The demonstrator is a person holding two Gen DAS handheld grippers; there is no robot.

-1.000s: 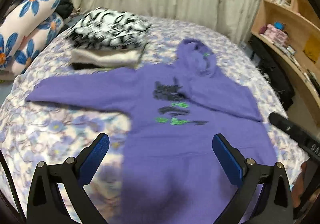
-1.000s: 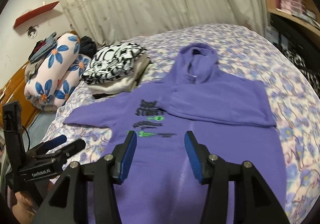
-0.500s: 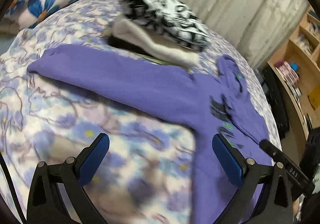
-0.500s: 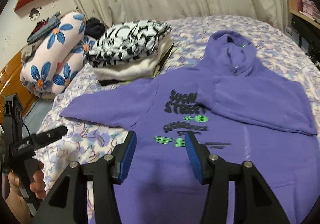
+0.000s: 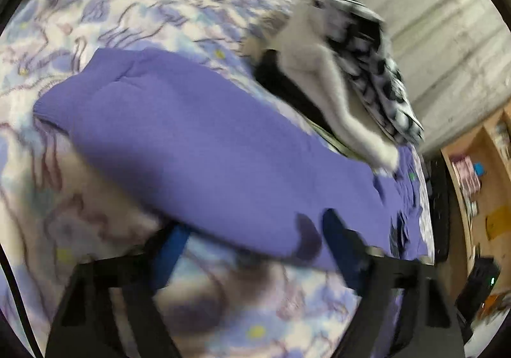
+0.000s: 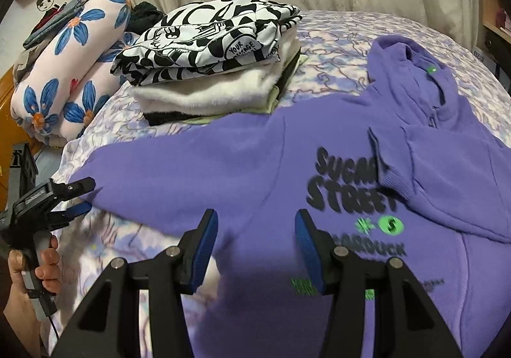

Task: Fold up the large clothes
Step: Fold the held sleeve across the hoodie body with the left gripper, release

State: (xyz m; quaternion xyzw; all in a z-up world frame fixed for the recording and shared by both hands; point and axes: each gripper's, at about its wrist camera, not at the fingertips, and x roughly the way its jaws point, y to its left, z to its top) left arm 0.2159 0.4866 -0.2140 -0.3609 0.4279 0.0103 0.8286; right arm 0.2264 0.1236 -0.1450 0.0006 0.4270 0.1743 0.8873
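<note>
Since a second ago the left gripper (image 5: 252, 249) has dropped to the outstretched sleeve (image 5: 204, 150), which now fills the middle of the left wrist view, and its jaws have just been closing with the sleeve's lower edge between them; blur hides whether the pads press it. Meanwhile the right gripper (image 6: 255, 249) sits closer over the purple hoodie (image 6: 255, 172), jaws half open and empty above the chest print. Spread flat on the flowered bedspread (image 6: 335, 29), the hoodie lies below the stack of folded clothes (image 6: 217, 57) at upper left.
</note>
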